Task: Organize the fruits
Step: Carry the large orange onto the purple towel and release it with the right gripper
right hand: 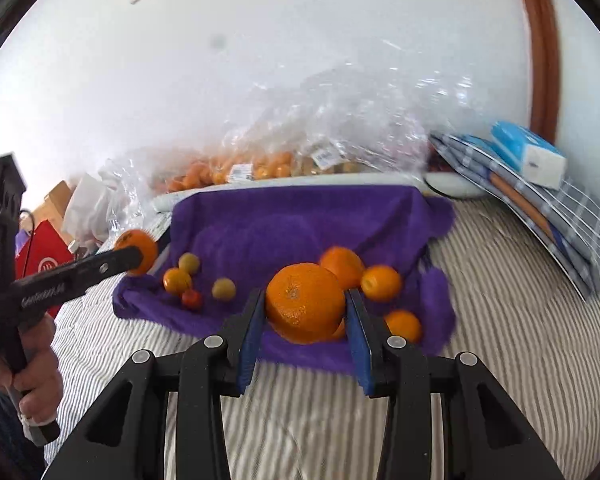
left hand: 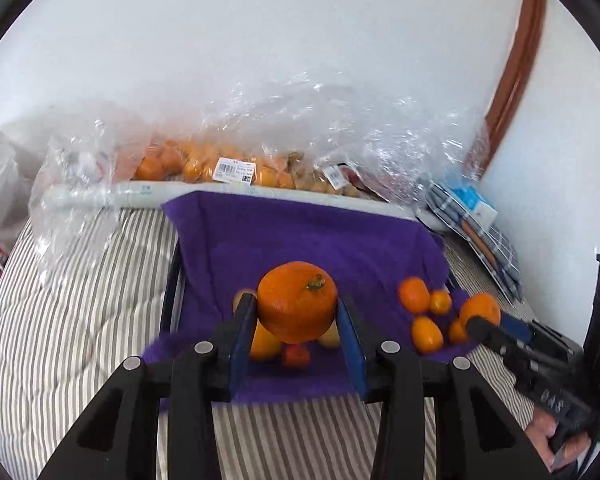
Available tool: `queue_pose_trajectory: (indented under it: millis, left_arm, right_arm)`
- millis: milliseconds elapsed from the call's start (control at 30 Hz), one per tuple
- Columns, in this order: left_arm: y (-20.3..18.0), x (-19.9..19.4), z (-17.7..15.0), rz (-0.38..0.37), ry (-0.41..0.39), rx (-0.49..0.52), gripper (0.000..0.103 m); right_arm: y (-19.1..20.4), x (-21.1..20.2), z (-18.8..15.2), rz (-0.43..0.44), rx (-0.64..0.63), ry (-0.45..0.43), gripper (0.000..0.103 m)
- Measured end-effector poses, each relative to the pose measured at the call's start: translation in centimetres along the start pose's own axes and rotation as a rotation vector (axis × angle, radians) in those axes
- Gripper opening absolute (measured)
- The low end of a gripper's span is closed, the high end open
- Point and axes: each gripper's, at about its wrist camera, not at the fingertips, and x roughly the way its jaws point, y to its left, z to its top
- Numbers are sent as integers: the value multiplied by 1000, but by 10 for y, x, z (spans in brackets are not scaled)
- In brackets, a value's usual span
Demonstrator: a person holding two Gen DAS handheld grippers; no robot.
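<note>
My left gripper (left hand: 297, 312) is shut on a large orange with a green stem (left hand: 297, 300), lifted above the purple towel (left hand: 300, 236). My right gripper (right hand: 305, 312) is shut on another large orange (right hand: 305, 307) over the towel's (right hand: 300, 220) front part. In the left wrist view the right gripper (left hand: 496, 326) shows at the right with its orange (left hand: 480, 309). In the right wrist view the left gripper (right hand: 136, 258) shows at the left holding its orange (right hand: 140, 248). Several small oranges (right hand: 381, 282) lie on the towel's right side. Small yellow fruits (right hand: 224, 289) and a red one (right hand: 192, 299) lie on its left.
Clear plastic bags of oranges (left hand: 204, 166) lie along the wall behind the towel. A folded checked cloth (right hand: 540, 208) with a blue and white tissue pack (right hand: 532, 154) sits at the back right. The striped bedcover (left hand: 80, 300) spreads all around. A red bag (right hand: 44, 256) stands at the left.
</note>
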Motion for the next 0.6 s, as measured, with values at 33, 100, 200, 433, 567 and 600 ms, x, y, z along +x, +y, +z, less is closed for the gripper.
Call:
queue_pose_trajectory:
  millis: [33,100,200,433,567,600]
  left_arm:
    - [1,11,5,3,7,-3,39]
    - [0,32,11,7,22,3,39]
    - [-1,58,12,-11,60,2,39]
    - [-6,82,2,0,109,19,39]
    - [-5,85,-1,5,129,23,39]
    - [-6,83,-1,10,129,30,39]
  right_arm:
    - [2,7,3,9,-11,3,40]
    - [9,27,7,20,-40,29,40]
    - [15,51,5,35,-74,72,40]
    - [19,72,-6,27,-111,115,40]
    - [20,73,-7,10,-125,112,40]
    - [20,73,-8,7,-128,113,40]
